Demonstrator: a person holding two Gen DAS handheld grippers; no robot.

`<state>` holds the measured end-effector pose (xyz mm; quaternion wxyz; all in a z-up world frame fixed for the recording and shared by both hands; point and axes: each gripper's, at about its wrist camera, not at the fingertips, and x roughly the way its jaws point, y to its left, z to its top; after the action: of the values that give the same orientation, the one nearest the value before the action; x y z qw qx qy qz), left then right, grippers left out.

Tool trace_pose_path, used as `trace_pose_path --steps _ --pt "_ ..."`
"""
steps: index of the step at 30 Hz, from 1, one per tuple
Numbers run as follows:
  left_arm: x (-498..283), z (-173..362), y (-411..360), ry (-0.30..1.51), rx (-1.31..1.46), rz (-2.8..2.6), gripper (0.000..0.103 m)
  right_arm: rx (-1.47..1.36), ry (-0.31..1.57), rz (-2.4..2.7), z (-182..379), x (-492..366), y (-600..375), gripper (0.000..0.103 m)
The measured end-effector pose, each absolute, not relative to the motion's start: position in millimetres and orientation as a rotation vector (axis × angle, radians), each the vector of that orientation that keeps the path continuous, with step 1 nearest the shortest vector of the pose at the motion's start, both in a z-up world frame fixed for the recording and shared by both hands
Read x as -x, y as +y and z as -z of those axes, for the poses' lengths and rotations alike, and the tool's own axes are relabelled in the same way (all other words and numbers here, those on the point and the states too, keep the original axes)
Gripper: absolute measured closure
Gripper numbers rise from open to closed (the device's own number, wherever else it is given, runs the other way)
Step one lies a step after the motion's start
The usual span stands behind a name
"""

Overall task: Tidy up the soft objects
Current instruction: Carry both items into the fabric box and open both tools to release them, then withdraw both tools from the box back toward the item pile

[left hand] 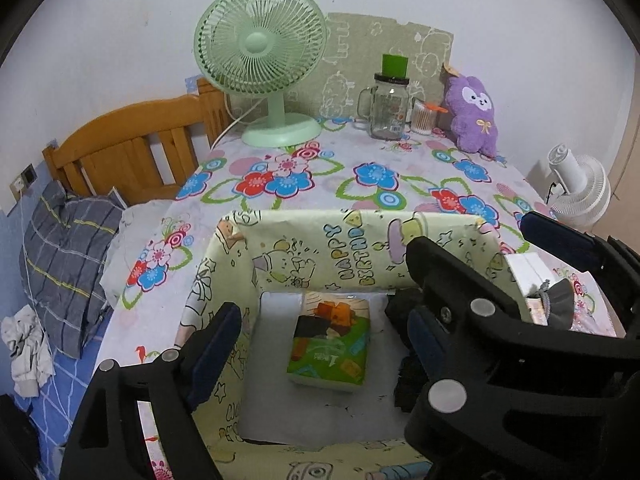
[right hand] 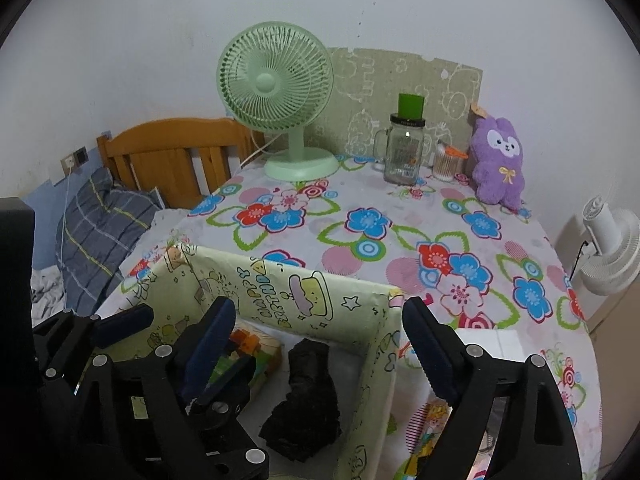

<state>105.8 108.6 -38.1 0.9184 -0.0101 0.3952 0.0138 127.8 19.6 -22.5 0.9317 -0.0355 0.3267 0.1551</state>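
Both grippers hang over the cartoon-print box [left hand: 304,248] on the flowered table [left hand: 320,184], fingers spread wide and holding nothing. The left gripper [left hand: 320,328] view shows a green tissue pack [left hand: 330,344] lying flat on the box floor. The right gripper [right hand: 320,344] view shows the black soft bundle [right hand: 308,400] beside it.

A bedroom in someone's home, seen from my two wrist cameras.

At left of the frame I see a wooden headboard [left hand: 132,152] with a grey plaid pillow [left hand: 68,256] below it on blue bedding [left hand: 60,396]. The flowered cloth [left hand: 360,176] fills the middle of my view, with a green desk fan [left hand: 262,60] at top centre, a glass jar mug [left hand: 390,104] and a purple plush toy [left hand: 474,114] at upper right against a plain white wall [left hand: 120,20]. A white fan [right hand: 612,248] stands at far right.
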Motion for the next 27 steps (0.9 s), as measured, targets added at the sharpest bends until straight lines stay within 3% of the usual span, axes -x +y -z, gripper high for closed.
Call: trace_pose_path --steps 16,27 --pt "-79.0 4.3 80.4 0.689 -0.016 -0.037 0.007 0.055 0.599 -0.299 -8.8 -99.6 -8.7 0.013" --pt "-65.2 -10.3 56.8 0.647 -0.026 -0.026 0.006 0.059 0.559 -0.270 -24.2 -82.3 -34.3 0.007"
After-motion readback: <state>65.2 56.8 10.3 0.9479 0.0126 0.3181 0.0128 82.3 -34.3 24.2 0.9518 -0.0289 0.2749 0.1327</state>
